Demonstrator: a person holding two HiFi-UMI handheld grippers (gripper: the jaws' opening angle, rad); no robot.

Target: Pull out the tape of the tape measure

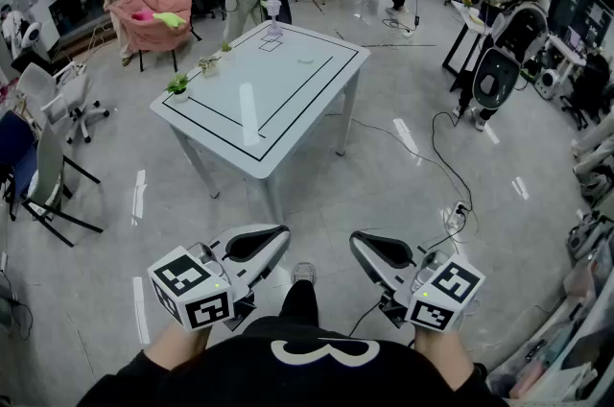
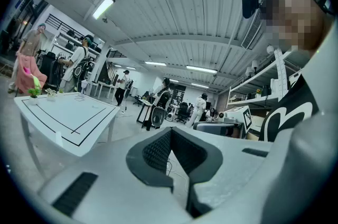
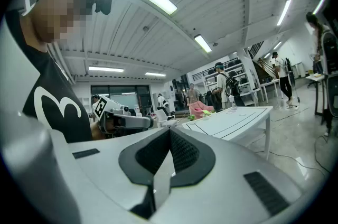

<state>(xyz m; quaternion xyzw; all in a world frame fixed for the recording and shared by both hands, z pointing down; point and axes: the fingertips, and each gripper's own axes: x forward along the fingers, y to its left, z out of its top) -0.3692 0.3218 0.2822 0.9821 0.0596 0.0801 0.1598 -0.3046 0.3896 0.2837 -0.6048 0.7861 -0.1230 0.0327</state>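
I stand a few steps short of a white table [image 1: 288, 122] marked with black rectangle lines. I hold both grippers low and close to my body, pointing roughly level toward it. My left gripper [image 1: 276, 234] is shut with nothing between its jaws, and so is my right gripper [image 1: 361, 243]. The left gripper view shows its dark pads [image 2: 158, 150] meeting, with the table [image 2: 68, 117] off to the left. In the right gripper view the table [image 3: 237, 118] lies to the right. Small things on the tabletop are too far off to name, and I cannot make out a tape measure.
Two small potted plants [image 1: 178, 85] stand on the table's left edge and a clear object [image 1: 273, 11] at its far corner. A pink armchair [image 1: 149, 16] and several people are beyond it. Chairs [image 1: 43, 175] stand left, cables and a power strip [image 1: 459, 213] lie right.
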